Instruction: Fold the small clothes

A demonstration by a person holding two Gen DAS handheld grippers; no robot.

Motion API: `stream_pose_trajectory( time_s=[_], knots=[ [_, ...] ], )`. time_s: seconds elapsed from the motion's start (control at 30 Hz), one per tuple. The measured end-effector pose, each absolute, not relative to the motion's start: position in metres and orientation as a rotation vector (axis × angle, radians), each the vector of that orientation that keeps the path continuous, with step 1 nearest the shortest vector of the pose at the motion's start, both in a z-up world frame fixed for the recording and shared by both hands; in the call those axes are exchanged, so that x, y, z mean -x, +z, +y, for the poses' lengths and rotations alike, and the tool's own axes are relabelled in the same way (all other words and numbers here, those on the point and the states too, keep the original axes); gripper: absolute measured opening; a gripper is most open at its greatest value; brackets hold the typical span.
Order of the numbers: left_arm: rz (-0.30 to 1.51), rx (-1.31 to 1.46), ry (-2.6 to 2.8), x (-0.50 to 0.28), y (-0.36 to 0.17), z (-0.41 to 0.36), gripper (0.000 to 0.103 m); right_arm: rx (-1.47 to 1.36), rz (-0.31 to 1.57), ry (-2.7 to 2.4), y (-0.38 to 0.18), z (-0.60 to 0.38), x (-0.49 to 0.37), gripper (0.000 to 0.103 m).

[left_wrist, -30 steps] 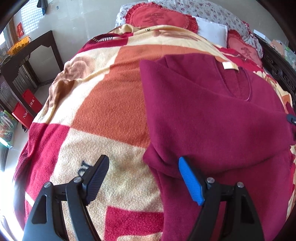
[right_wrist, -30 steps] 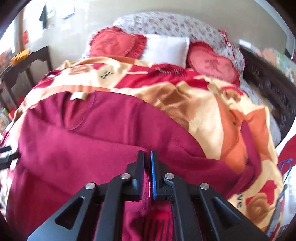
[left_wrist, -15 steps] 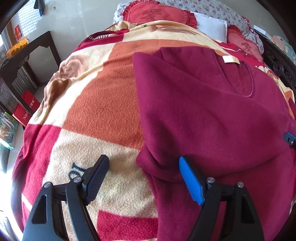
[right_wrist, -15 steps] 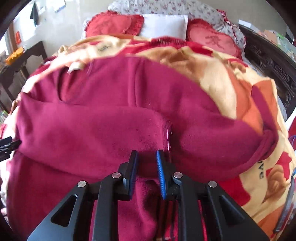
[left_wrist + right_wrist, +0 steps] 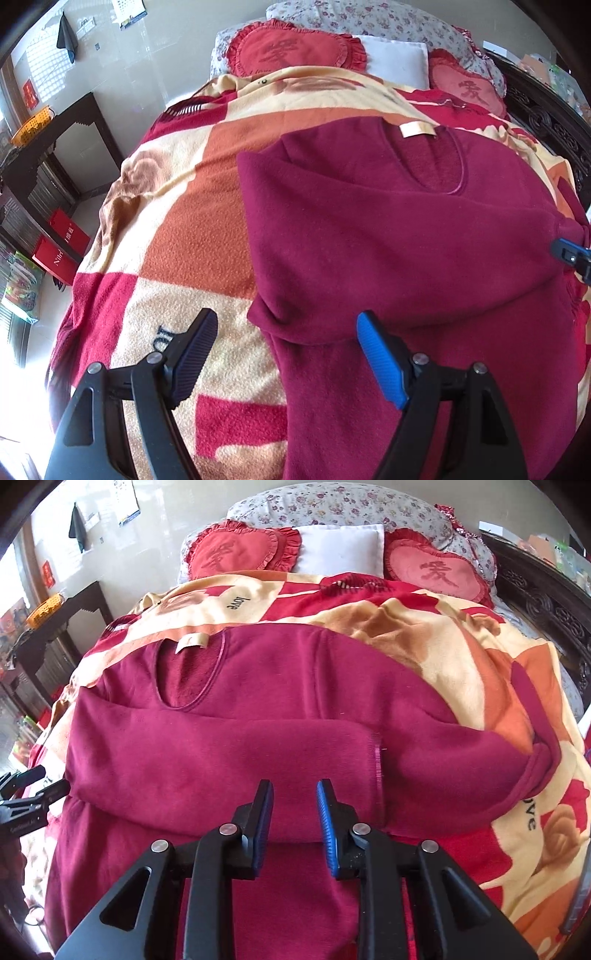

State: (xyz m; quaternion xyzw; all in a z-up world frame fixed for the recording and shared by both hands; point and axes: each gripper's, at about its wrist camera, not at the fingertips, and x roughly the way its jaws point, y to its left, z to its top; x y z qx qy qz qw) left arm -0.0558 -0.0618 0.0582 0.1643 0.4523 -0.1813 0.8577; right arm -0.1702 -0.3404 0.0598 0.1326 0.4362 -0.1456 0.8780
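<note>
A dark red fleece sweater point(image 5: 388, 236) lies on the bed, neck with a cream label point(image 5: 417, 129) at the far end. Its left sleeve is folded across the chest, cuff point(image 5: 376, 771) near the middle. The other sleeve point(image 5: 517, 775) lies curved out on the blanket at the right. My left gripper point(image 5: 284, 343) is open and empty above the sweater's left fold edge. My right gripper point(image 5: 294, 812) is open and empty, just in front of the folded sleeve. The left gripper also shows at the left edge of the right wrist view point(image 5: 26, 797).
A red, orange and cream blanket point(image 5: 177, 229) covers the bed. Heart-shaped red cushions point(image 5: 240, 550) and a white pillow point(image 5: 340, 550) lie at the head. A dark wooden table point(image 5: 44, 147) stands left of the bed. A carved dark bed frame point(image 5: 546, 602) runs along the right.
My right gripper has opened and let go of the sleeve cuff, which now lies on the chest, and has pulled back. My left gripper stayed open and drew back slightly.
</note>
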Motion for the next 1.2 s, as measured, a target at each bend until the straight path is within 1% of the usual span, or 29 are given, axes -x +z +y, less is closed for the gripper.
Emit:
stream_pose_trajectory(
  time_s=[0.1, 0.2, 0.3, 0.4, 0.47, 0.57, 0.7, 0.73, 0.87, 0.9, 0.93, 0.97, 1.0, 1.03, 1.17, 1.2],
  knots=[
    [0.940, -0.341, -0.383, 0.060, 0.064, -0.062, 0.081, -0.281, 0.943, -0.310, 0.049, -0.338, 0.164, 0.008],
    [0.936, -0.336, -0.385, 0.064, 0.069, -0.063, 0.081, -0.264, 1.030, -0.325, 0.030, -0.335, 0.157, 0.009],
    [0.930, -0.329, -0.389, 0.066, 0.071, -0.063, 0.081, -0.258, 1.003, -0.319, 0.037, -0.330, 0.163, 0.010],
    [0.945, -0.320, -0.394, 0.064, 0.068, -0.066, 0.081, -0.286, 0.980, -0.298, 0.043, -0.329, 0.169, 0.013],
    [0.960, -0.299, -0.403, 0.061, 0.064, -0.068, 0.081, -0.270, 0.990, -0.311, 0.038, -0.328, 0.171, 0.015],
    [1.003, -0.254, -0.420, 0.053, 0.052, -0.072, 0.081, -0.251, 1.013, -0.308, 0.026, -0.326, 0.169, 0.016],
    [1.076, -0.215, -0.420, 0.041, 0.032, -0.074, 0.082, -0.272, 0.991, -0.265, 0.041, -0.329, 0.175, 0.016],
    [1.078, -0.215, -0.418, 0.039, 0.030, -0.074, 0.084, -0.287, 0.967, -0.261, 0.048, -0.334, 0.179, 0.016],
    [1.083, -0.219, -0.429, 0.035, 0.027, -0.072, 0.088, -0.242, 0.865, -0.394, 0.083, -0.378, 0.196, 0.016],
    [1.084, -0.219, -0.430, 0.034, 0.026, -0.072, 0.089, -0.234, 0.847, -0.452, 0.090, -0.397, 0.200, 0.018],
    [1.086, -0.219, -0.431, 0.034, 0.026, -0.071, 0.089, -0.232, 0.842, -0.513, 0.095, -0.417, 0.202, 0.024],
    [1.086, -0.218, -0.431, 0.033, 0.026, -0.071, 0.090, -0.233, 0.845, -0.574, 0.098, -0.437, 0.203, 0.027],
    [1.086, -0.218, -0.430, 0.033, 0.026, -0.070, 0.090, -0.234, 0.855, -0.636, 0.099, -0.460, 0.204, 0.034],
    [1.085, -0.220, -0.427, 0.033, 0.025, -0.071, 0.091, -0.232, 0.888, -0.696, 0.096, -0.485, 0.201, 0.039],
    [1.082, -0.227, -0.419, 0.032, 0.023, -0.072, 0.094, -0.276, 1.019, -0.759, 0.066, -0.549, 0.187, 0.038],
    [1.084, -0.226, -0.419, 0.032, 0.022, -0.071, 0.094, -0.301, 1.050, -0.761, 0.053, -0.564, 0.184, 0.026]
  ],
)
